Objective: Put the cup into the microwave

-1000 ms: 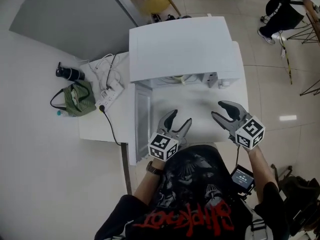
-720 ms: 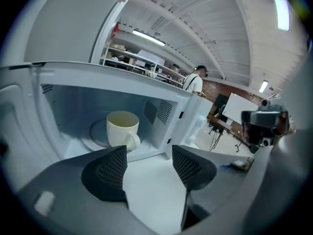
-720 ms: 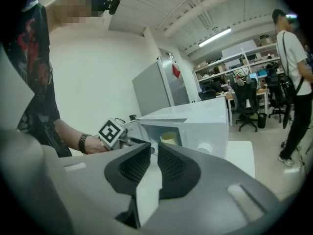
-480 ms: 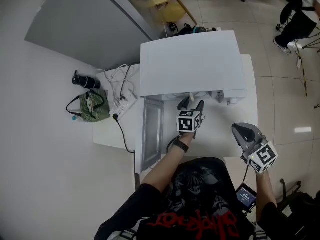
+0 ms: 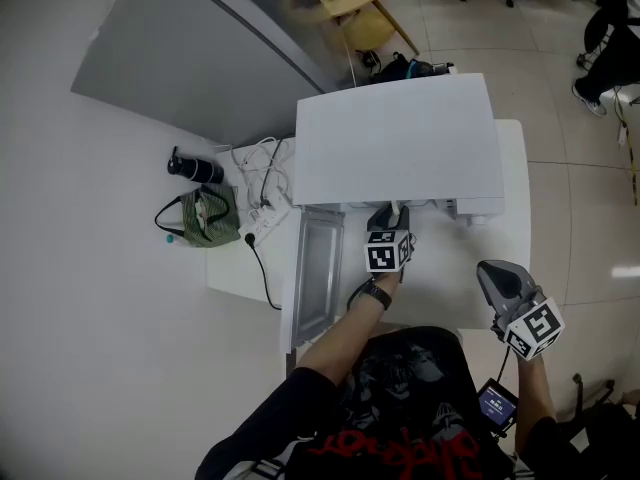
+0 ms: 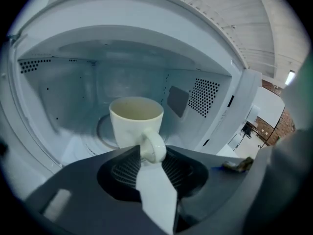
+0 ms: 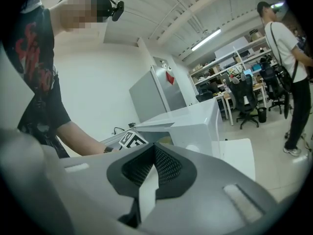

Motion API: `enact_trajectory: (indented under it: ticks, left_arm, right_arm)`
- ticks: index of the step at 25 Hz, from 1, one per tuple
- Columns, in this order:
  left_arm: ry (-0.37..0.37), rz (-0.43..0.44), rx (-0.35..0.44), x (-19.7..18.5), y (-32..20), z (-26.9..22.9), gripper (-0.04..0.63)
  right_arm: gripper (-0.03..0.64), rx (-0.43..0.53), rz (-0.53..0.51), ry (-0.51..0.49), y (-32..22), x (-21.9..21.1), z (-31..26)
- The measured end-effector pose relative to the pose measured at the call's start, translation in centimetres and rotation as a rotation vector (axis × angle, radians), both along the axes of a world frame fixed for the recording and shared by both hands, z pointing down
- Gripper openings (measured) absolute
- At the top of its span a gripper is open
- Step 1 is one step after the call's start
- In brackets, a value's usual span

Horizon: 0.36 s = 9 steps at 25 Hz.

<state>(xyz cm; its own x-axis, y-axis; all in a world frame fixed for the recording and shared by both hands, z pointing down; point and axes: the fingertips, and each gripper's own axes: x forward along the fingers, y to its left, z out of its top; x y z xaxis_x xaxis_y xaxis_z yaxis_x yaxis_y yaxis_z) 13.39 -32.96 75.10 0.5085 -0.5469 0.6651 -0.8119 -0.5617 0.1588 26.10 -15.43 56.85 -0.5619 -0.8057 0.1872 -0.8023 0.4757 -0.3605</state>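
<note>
A cream cup [image 6: 136,124] stands upright on the turntable inside the open white microwave [image 5: 400,138]. Its handle [image 6: 153,148] points toward me. My left gripper [image 6: 147,154] reaches into the cavity, and its jaws are closing with the handle between their tips, which touch it. From the head view the left gripper [image 5: 387,216] sits at the microwave's mouth and the cup is hidden. Over the table's right front, well apart from the microwave, my right gripper [image 5: 497,274] is shut and holds nothing; its jaws [image 7: 154,151] meet in its own view.
The microwave door [image 5: 318,268] hangs open to the left. Left of the white table [image 5: 518,218] lie a green striped bag [image 5: 203,218], a black bottle [image 5: 195,168] and a power strip [image 5: 262,220] with cables. A person [image 7: 286,67] and office chairs stand far right.
My left gripper went from the table's front edge forward into the microwave mouth, and its jaws narrowed. The right gripper shut and drifted toward the table's right side.
</note>
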Motion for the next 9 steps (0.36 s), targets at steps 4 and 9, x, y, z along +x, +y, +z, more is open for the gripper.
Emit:
enact_trajectory:
  ticks: [4,9]
  left_arm:
    - [-0.103,0.031,0.097,-1.9,-0.7,-0.2,0.073]
    - [-0.153,0.175,0.252,-3.9,-2.1,-2.4,0.061]
  right_arm:
    - [0.0,0.022,-0.02,0.046,-0.4,-0.4,-0.4]
    - [0.0,0.007,-0.024,0.038,-0.1,-0.9,-0.4]
